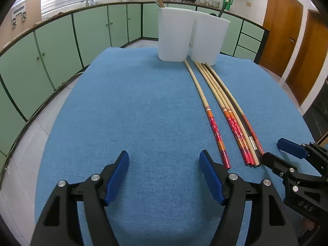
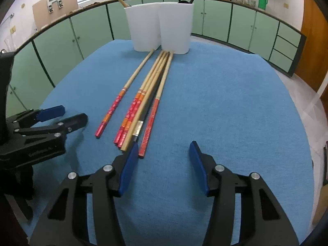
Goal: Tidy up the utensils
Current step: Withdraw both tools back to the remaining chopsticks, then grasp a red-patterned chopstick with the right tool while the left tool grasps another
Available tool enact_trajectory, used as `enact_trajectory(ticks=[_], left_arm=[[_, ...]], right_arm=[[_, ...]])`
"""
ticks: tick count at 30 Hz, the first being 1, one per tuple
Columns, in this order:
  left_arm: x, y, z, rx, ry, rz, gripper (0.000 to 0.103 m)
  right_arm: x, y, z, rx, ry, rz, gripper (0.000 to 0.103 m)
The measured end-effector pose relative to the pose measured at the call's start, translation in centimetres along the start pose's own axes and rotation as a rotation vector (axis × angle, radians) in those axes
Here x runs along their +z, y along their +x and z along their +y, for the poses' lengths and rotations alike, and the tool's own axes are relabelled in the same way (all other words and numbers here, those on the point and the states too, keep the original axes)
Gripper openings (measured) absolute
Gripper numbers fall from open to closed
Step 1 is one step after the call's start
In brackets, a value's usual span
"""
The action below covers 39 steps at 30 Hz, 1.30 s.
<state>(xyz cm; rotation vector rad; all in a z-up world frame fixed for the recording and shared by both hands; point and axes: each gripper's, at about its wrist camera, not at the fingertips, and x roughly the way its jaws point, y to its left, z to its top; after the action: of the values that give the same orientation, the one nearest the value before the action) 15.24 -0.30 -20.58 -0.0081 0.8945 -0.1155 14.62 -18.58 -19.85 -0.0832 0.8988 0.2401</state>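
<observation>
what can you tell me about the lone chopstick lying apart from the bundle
The lone chopstick looks like pale bamboo or wood, long and slim. Its thick end is painted red with small light marks and orange striped bands; the rest is bare. It lies flat on the blue cloth, set apart from the bundle of chopsticks. Its thin tip reaches the base of the white holder; contact there is unclear. Its red end points toward the grippers. Neither gripper touches it.

- Left tool (image 1: 164, 176): black plastic arms, blue pads on its fingers (image 1: 117, 176), round silver screws at the joints.
- Right tool (image 2: 162, 168): same black frame, blue pads, silver screws; pale embossed lettering on its body.
</observation>
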Motion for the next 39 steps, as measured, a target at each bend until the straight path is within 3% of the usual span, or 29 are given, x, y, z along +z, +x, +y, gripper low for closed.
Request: enact_trajectory(ticks=[4, 8, 14, 24, 28, 33, 37, 39], left_arm=[[0.0, 0.1, 0.0, -0.004, -0.004, -0.001, 0.071], [0.0, 0.0, -0.1, -0.003, -0.001, -0.002, 0.071], [0.0, 0.0, -0.4, -0.015, 0.007, -0.001, 0.071], [-0.1, -0.2, -2.8, -0.086, 0.028, 0.005, 0.071], [0.0, 0.2, -4.2, -0.059, 0.059, 0.010, 0.068], [0.0, 0.3, -4.8, -0.036, 0.070, 0.005, 0.048], [-0.2, 0.3, -5.4, -0.024, 0.087, 0.001, 0.043], [-0.3, 0.1, -5.8, -0.030, 0.092, -0.003, 0.030]], right_arm=[[-0.1, -0.2, -0.7, -0.005, 0.014, -0.002, 0.050], [-0.3, -0.1, 0.3, 0.009, -0.025, 0.003, 0.040], [-0.1, 0.2, 0.8, 0.031, -0.044, 0.005, 0.007], [-0.3, -0.4, -1.6, 0.000, 0.008, -0.001, 0.006], [-0.3, -0.4, -2.5, 0.002, 0.033, -0.002, 0.006], [-0.5, -0.3, -2.7, 0.013, 0.040, -0.004, 0.006], [-0.4, -0.2, -3.0, 0.025, 0.050, -0.002, 0.006], [-0.4, -0.2, -3.0, 0.029, 0.053, -0.002, 0.006]])
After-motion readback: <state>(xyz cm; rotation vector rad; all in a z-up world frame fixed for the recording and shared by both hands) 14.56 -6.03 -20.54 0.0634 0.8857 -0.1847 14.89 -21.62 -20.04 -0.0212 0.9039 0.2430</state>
